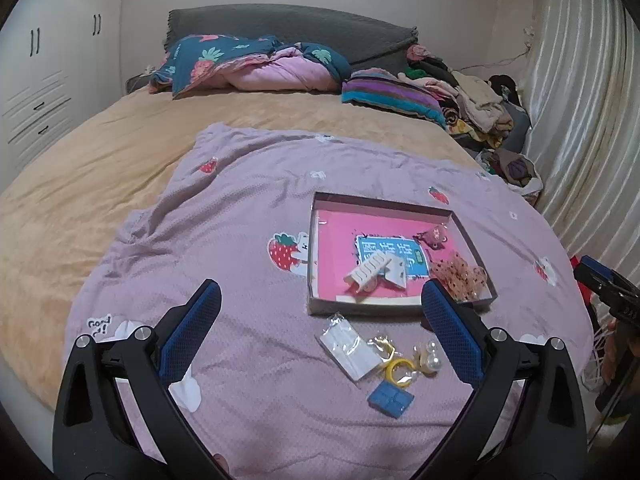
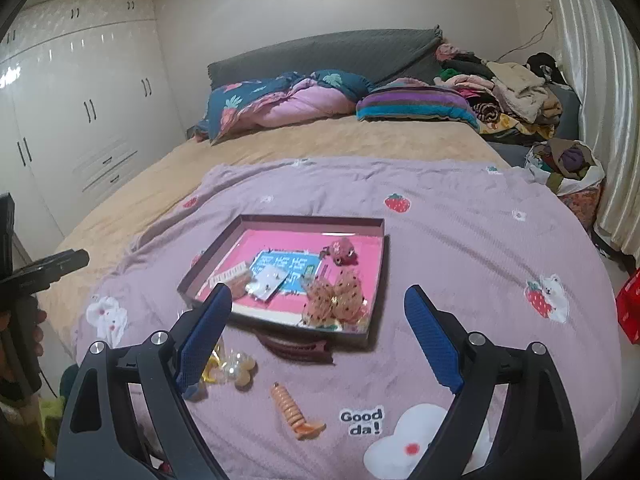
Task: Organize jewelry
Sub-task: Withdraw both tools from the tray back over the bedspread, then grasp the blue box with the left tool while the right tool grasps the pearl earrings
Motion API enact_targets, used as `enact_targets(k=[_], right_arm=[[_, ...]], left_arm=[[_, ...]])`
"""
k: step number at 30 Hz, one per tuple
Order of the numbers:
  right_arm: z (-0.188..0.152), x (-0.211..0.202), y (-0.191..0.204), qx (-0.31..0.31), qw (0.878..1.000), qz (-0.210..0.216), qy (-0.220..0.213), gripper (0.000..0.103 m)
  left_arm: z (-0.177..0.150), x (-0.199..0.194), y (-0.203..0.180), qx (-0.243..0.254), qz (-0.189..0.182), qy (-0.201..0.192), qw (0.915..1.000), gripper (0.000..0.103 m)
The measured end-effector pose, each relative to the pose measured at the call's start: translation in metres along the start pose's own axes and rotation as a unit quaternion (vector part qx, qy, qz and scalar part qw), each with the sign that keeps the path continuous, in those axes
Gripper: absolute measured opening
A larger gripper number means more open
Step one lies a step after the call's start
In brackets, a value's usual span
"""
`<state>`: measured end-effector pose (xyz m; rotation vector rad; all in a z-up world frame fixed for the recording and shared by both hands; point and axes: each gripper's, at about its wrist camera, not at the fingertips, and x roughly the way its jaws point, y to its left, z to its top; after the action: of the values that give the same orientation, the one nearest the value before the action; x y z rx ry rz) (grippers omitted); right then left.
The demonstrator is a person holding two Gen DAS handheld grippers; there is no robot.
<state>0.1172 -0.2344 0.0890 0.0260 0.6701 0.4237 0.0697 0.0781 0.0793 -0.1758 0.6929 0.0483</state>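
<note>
Both claws are hanging wide open and empty above the lilac strawberry-print blanket (image 1: pixel 248 216): the left claw (image 1: pixel 320 312) and the right claw (image 2: pixel 318 312). The shallow pink-lined cardboard tray (image 2: pixel 376 280) is holding hair clips, while a blue square box (image 1: pixel 390 398), yellow ring (image 1: pixel 398 370) and orange spiral clip (image 2: pixel 294 410) are lying just in front of the tray.

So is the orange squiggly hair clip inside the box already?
No, the orange hair clip lies on the purple blanket, outside the box and nearer the camera.
</note>
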Motion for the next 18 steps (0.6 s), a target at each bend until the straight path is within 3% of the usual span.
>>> enact_targets(k=[18], right_arm=[[-0.057, 0.021, 0.016, -0.020, 0.997, 0.007, 0.069, 0.087]], left_arm=[[-0.054, 0.025, -0.030, 0.059, -0.023, 0.059, 0.9962, 0.094]])
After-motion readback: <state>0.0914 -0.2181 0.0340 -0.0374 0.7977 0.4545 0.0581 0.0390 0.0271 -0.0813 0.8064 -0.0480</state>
